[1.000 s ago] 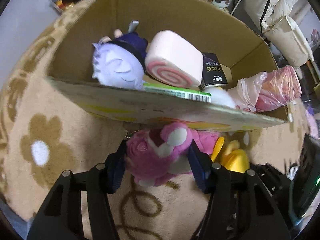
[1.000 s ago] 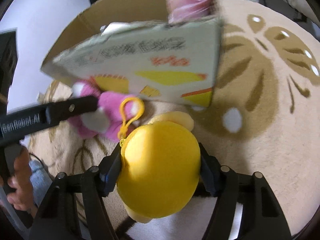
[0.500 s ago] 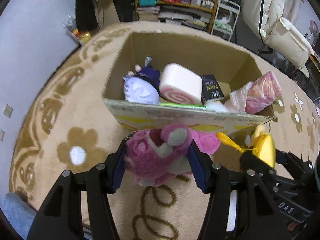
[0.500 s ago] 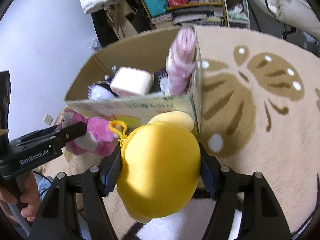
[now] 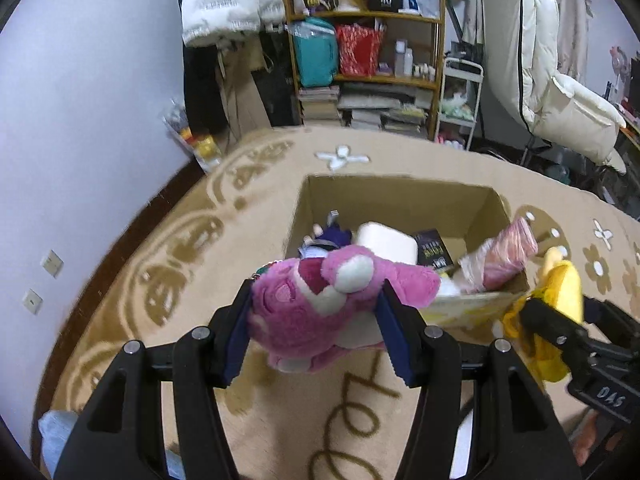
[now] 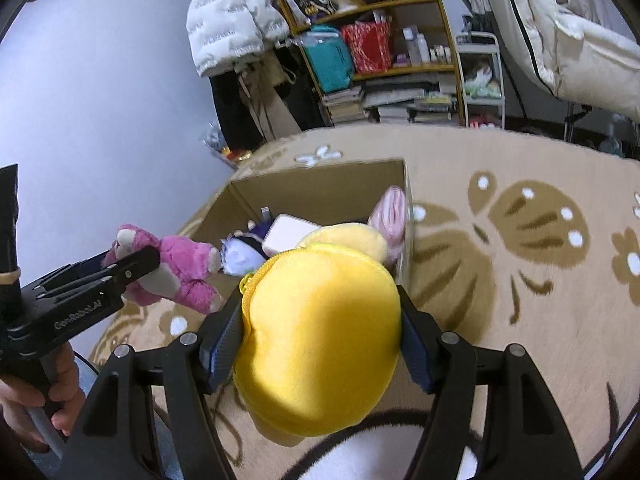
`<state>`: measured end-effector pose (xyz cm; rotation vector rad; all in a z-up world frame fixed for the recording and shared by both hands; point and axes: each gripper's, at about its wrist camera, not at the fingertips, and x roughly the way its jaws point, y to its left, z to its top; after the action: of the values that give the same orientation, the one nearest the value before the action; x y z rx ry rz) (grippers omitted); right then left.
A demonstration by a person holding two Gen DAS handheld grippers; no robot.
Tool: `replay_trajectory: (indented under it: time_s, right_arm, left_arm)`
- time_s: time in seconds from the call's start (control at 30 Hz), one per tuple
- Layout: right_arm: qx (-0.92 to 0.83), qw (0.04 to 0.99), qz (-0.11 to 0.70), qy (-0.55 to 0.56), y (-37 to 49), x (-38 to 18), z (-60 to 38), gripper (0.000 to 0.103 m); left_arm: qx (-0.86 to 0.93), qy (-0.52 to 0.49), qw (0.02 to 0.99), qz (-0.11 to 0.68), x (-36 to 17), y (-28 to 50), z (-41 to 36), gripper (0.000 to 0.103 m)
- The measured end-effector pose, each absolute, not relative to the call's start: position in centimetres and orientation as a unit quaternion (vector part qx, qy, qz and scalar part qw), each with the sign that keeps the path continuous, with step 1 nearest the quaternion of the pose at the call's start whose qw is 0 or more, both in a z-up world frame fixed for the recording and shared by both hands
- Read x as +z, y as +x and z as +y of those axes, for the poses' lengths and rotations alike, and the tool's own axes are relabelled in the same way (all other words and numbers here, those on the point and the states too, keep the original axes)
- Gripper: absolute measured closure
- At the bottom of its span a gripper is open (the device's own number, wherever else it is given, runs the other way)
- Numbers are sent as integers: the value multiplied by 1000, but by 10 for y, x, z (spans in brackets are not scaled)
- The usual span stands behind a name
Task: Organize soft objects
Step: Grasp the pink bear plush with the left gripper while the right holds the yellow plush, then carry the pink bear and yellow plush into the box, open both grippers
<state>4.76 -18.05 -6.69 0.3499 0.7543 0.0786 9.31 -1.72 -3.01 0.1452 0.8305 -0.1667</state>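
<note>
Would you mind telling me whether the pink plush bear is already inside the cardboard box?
Not yet. The left gripper holds the pink plush bear outside the cardboard box, near its front wall.

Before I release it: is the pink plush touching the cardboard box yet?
Apart. The right wrist view shows the pink plush, clamped in the left gripper, hanging outside the cardboard box, with rug visible under it.

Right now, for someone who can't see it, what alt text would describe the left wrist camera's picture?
The left gripper clamps a pink plush bear above a tan flowered rug, in front of an open cardboard box holding other soft toys. At right, the right gripper holds a yellow plush.
</note>
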Motion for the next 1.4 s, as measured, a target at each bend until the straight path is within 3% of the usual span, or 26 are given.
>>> replay_trajectory:
  time_s: [0.67, 1.4]
  right_arm:
    - [55, 934, 316, 155, 111, -52, -189, 29]
    - [74, 930, 325, 156, 141, -80, -191, 28]
  left_arm:
    - [-69, 112, 938, 320, -12, 127, -43, 46]
    - [-87, 127, 922, 354, -55, 156, -54, 43]
